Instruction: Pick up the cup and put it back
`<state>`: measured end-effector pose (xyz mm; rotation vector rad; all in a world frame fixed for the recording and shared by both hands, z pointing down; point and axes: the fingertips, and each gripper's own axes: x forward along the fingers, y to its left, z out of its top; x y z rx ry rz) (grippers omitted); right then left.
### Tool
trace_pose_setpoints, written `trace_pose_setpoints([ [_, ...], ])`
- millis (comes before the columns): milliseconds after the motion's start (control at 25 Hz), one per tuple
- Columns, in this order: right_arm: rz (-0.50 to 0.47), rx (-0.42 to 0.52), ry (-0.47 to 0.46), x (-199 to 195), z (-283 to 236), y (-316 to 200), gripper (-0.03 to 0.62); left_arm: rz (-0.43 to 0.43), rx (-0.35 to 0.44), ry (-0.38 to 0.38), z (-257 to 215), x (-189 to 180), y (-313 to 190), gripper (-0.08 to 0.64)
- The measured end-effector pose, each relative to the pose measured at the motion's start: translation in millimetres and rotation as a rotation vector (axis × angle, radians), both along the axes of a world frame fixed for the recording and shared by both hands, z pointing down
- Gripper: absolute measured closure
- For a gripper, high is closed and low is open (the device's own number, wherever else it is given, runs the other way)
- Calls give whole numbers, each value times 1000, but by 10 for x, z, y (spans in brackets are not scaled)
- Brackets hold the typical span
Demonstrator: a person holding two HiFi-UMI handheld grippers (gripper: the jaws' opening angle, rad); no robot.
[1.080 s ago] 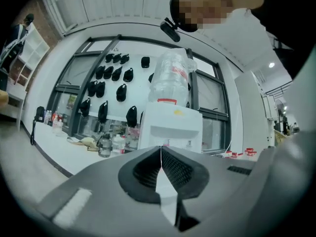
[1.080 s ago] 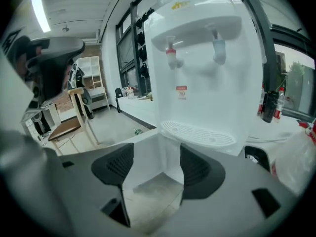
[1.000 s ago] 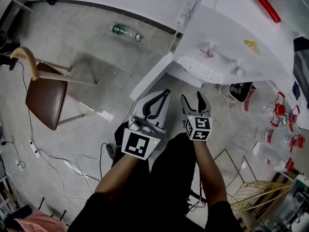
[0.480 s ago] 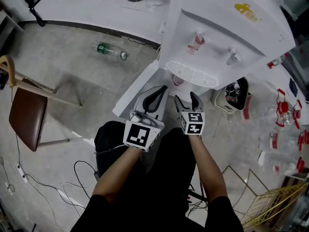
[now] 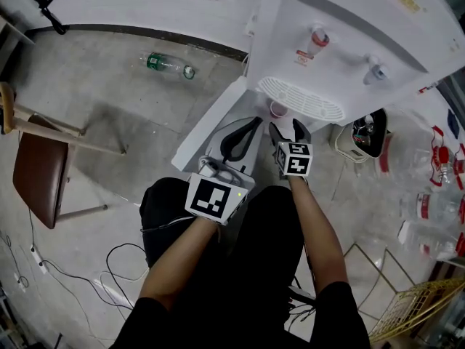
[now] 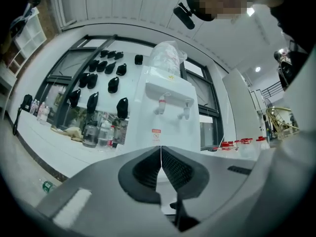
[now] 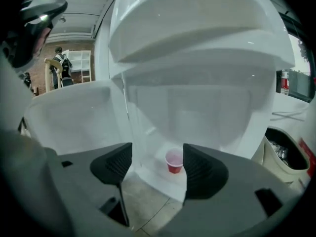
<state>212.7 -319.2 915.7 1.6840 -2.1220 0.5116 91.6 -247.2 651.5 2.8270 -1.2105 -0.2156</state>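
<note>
In the dispenser's (image 5: 341, 42) base, cup (image 7: 174, 161) stands beyond right gripper's (image 7: 157, 157) opening jaws.

We see the red cup (image 5: 278, 110) on the water dispenser's (image 5: 341, 35) lower shelf (image 7: 153, 176), just ahead and right of the left tool (image 5: 252, 124). Far left of that tool, a green bottle (image 5: 167, 64) lies on the floor (image 5: 131, 115).

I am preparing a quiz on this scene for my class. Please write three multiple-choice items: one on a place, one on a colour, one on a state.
1. Where does the cup stand? A on a plate; B in the water dispenser's lower recess; C inside a basket.
2. What colour is the cup? A blue; B red; C green.
3. How are the left gripper's jaws? A closed, empty; B wide apart; C closed on the cup.
Key: B, the right gripper view shows it there; B, its wall is red; A, the pads meet.
</note>
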Motion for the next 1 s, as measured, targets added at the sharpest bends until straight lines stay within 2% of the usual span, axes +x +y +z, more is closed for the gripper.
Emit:
trace_pose_setpoints([
  [320,37,-61,-10,18,418,-284,279,15,-64,-31,333,83,-94,552],
  [760,119,-134,-23,291,977,-597,259,46,-62,-49,410,61,-221,552],
  [1000,148,-185,5,351,1165,-782,248,48,-77,-72,490,3,-263,552],
])
